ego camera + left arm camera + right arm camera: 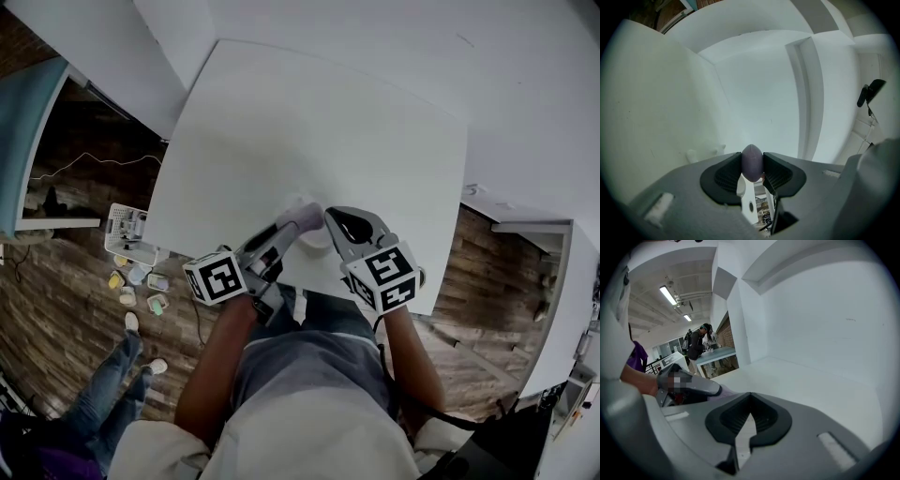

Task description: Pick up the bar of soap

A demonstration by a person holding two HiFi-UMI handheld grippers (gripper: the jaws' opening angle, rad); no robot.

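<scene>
- Your left gripper (752, 167) has its two black ribbed pads (729, 174) clamped on the bar of soap (751, 158). One pad is on each broad side, and the soap's rounded end pokes out past the tips.
- The soap is a smooth, pale purple oval that narrows to a soft ridge along its thin edge.
- From the head view the soap (304, 216) is a small pale lump at the tip of that gripper. It is over the near edge of the white table (281, 112).
- Your right gripper (750, 414) has its pads drawn together at the tips with nothing between them. Only a thin wedge of white table shows through the gap lower down.
- The two grippers sit just beside each other, tips nearly meeting. From the right gripper view, a sliver of purple soap shows past the grey finger of the left one.
- A marker cube (217, 278) rides on each gripper, at the end nearest your wrists.
- On the wooden floor (66, 272) to your left, a white basket (127, 230) stands by the table corner. Something lies in it, too small to make out.
- Close to the basket, a cluster of small pots (157, 304) stands on the floor. One looks yellowish and one greenish; you cannot tell what they hold.
- Someone's legs in jeans (108, 389) with white shoes stand on the floor at your left.
- Far off in the right gripper view, a person with a backpack (696, 345) stands at a bench.
</scene>
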